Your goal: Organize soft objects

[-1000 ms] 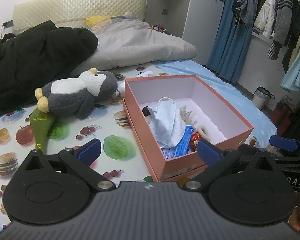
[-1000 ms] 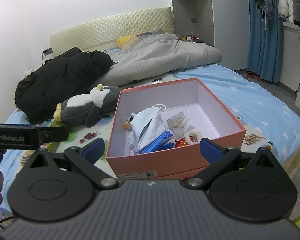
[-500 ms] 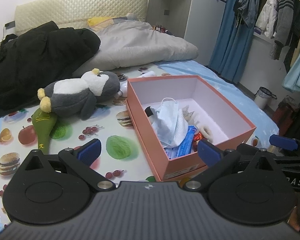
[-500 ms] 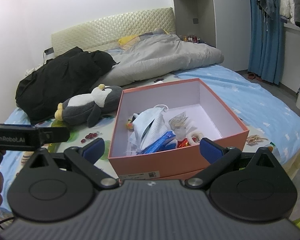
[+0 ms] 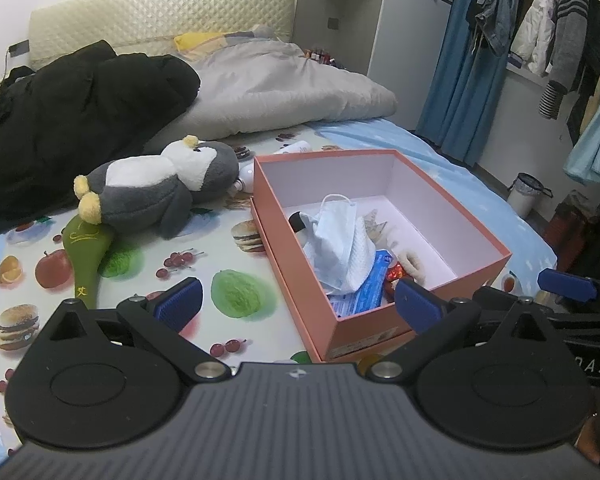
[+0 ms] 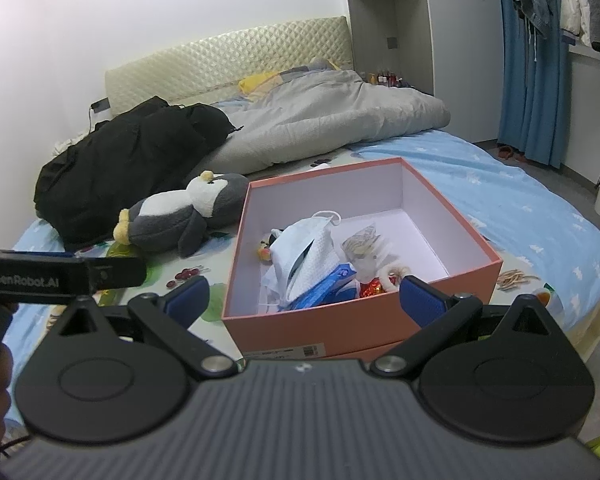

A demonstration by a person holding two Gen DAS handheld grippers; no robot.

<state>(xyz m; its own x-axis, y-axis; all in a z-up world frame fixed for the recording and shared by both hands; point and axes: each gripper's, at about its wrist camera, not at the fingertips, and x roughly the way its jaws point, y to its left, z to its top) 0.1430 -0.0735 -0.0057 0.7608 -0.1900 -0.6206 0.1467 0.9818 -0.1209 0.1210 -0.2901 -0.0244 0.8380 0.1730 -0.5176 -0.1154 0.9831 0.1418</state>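
Note:
A grey and white penguin plush (image 5: 152, 190) lies on the bed, left of an open salmon box (image 5: 432, 196); it also shows in the right wrist view (image 6: 180, 212), beside the same box (image 6: 448, 208). The box holds a face mask (image 5: 340, 240), a blue packet (image 5: 364, 292) and small items. A green soft toy (image 5: 86, 252) lies under the penguin's feet. My left gripper (image 5: 296, 300) is open and empty, near the box's front left corner. My right gripper (image 6: 304, 298) is open and empty, in front of the box.
A black coat (image 5: 68, 120) and a grey duvet (image 5: 284, 96) lie at the head of the bed. A fruit-print mat (image 5: 204, 264) covers the bed near me. Clothes (image 5: 556, 28) hang at the right. A small bin (image 5: 524, 196) stands on the floor.
Both views have shifted slightly up and back, so the box and penguin sit a little lower in frame. Both grippers stay open and empty.

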